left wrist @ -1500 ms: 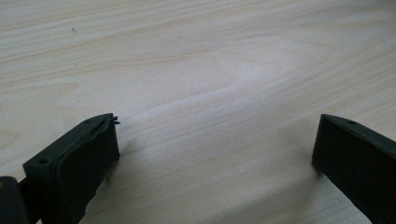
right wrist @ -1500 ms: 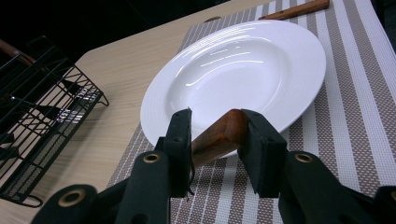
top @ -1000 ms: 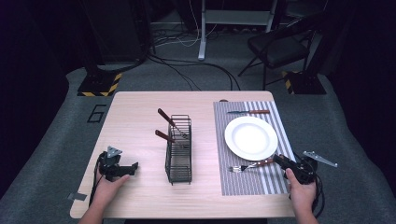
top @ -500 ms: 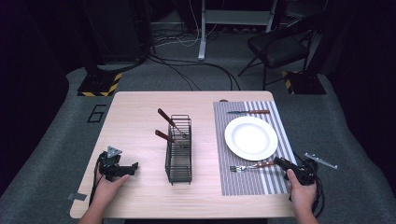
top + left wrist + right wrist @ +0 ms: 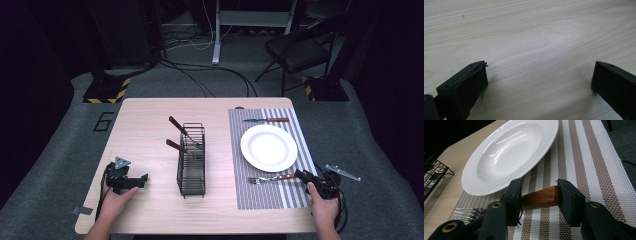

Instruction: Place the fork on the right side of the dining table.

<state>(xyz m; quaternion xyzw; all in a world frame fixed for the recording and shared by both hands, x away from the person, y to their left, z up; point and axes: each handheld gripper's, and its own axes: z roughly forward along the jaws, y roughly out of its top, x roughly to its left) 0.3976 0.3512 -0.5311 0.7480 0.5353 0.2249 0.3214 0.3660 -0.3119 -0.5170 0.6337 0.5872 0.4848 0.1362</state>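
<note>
Since a second ago my right claw (image 5: 539, 195) has drawn back a touch, jaws just been spreading off the fork (image 5: 537, 198), whose wooden handle lies between them on the placemat (image 5: 596, 157): light, stiff, best pinched mid-handle.

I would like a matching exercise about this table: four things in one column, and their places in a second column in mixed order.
Things:
1. fork
2. knife
3. white plate
4. wire basket

Places:
A. in the middle of the wooden table
B. on the placemat, beyond the plate
C. in the middle of the striped placemat
D. on the placemat, near side of the plate, its wooden handle between the right gripper's jaws

Pairs: 1-D, 2-B, 3-C, 4-A
</note>
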